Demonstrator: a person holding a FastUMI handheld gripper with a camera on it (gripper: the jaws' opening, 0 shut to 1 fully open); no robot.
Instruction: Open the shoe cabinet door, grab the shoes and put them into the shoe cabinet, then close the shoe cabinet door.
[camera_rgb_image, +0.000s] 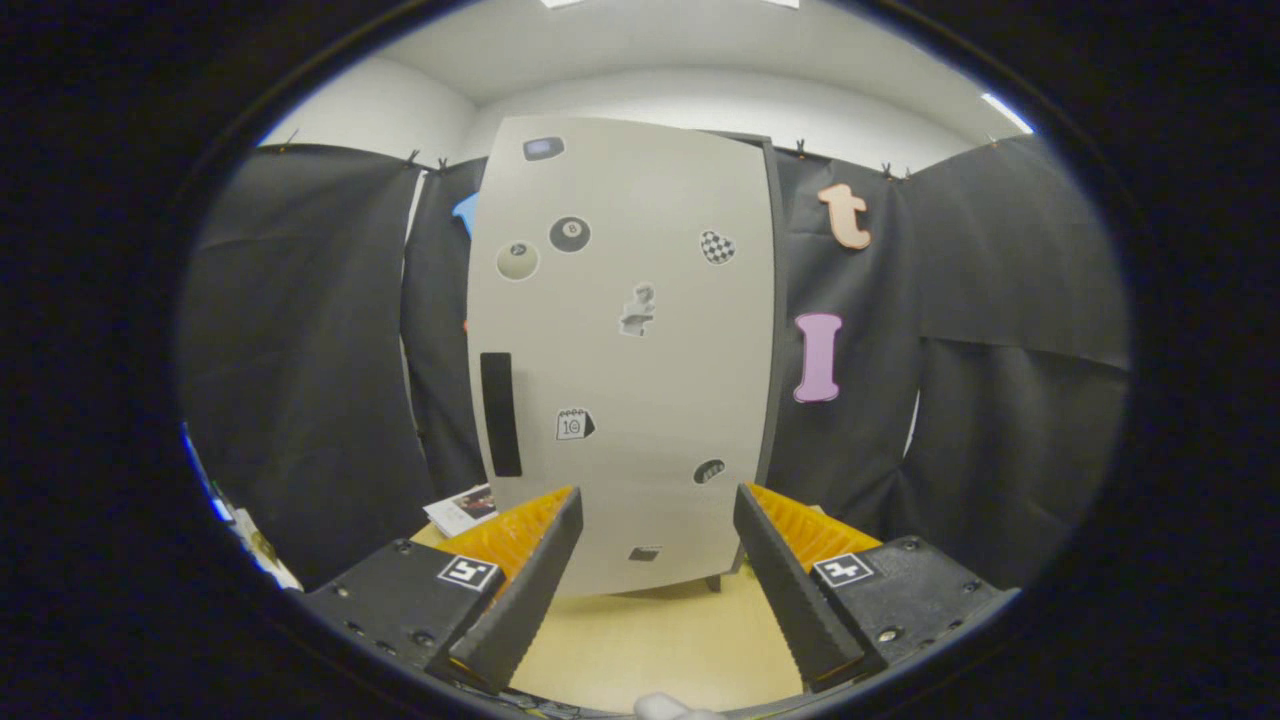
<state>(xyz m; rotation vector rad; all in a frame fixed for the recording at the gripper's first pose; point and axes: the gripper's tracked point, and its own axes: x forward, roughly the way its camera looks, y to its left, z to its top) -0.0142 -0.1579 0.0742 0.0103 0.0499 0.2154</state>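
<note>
Your gripper (658, 495) faces the cabinet (625, 350) head on. The jaws stand spread wide apart, with nothing between them; each finger (540, 560) angles inward from its base, and a square marker tag (468, 572) sits on each finger mount.

The cabinet stands upright on the floor (650, 640), just beyond the fingertips. Its door (640, 400) is pale grey and lies flat against the front, closed as far as you can see. A dark vertical handle (500, 413) sits on the door's left side, at about mid-height, above and slightly left of your left finger. Stickers (569, 234) are scattered over the door: a billiard ball, a pale ball beside it, a chequered shape, a calendar icon and several smaller ones. A dark side edge (775, 330) of the cabinet shows along the right.

The floor is a light yellowish surface, and it runs from under the fingers to the cabinet's foot. A printed sheet or booklet (462, 508) lies on it to the left of the cabinet's base, just past your left finger. Black cloth (300, 350) hangs behind and to both sides of the cabinet.

A small white object (668, 708) shows on the floor below the fingers; what it is cannot be told.
</note>
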